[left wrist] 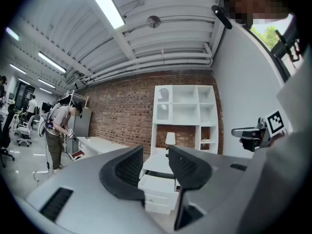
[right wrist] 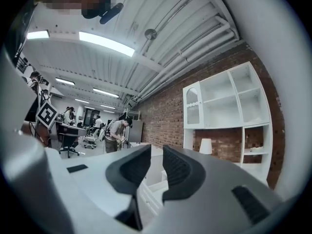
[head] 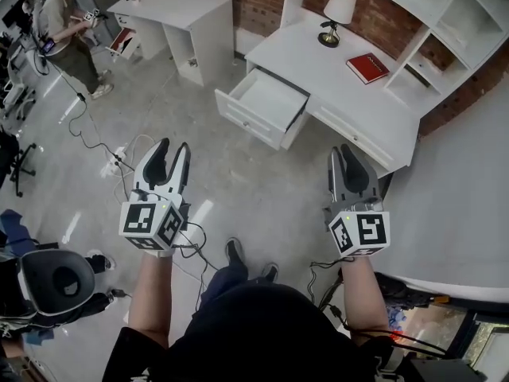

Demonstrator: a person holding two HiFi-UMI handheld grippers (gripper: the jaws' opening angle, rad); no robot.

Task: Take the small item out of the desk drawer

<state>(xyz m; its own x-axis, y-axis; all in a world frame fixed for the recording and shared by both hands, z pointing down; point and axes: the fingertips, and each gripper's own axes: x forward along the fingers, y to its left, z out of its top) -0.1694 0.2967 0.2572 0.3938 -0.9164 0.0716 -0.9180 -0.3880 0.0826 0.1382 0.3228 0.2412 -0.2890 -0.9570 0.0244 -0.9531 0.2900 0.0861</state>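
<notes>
Left gripper [head: 174,146] jaws apart, empty. Right gripper [head: 344,151] narrower gap, also empty. Both well short of the open drawer [head: 248,120] in the desk [head: 318,58]. The item can't be seen inside from here. Probably small and light: fingertip pinch across its middle.

The head view looks steeply down from over the person [head: 246,329] onto the floor [head: 238,173], with the white counter [head: 318,70] and its open drawer [head: 269,99] ahead, well apart. The left gripper view and right gripper view each sit low behind their own jaws, facing level toward the brick wall [left wrist: 122,111]. All three views share the counter, drawer and lamp [head: 340,5].
</notes>
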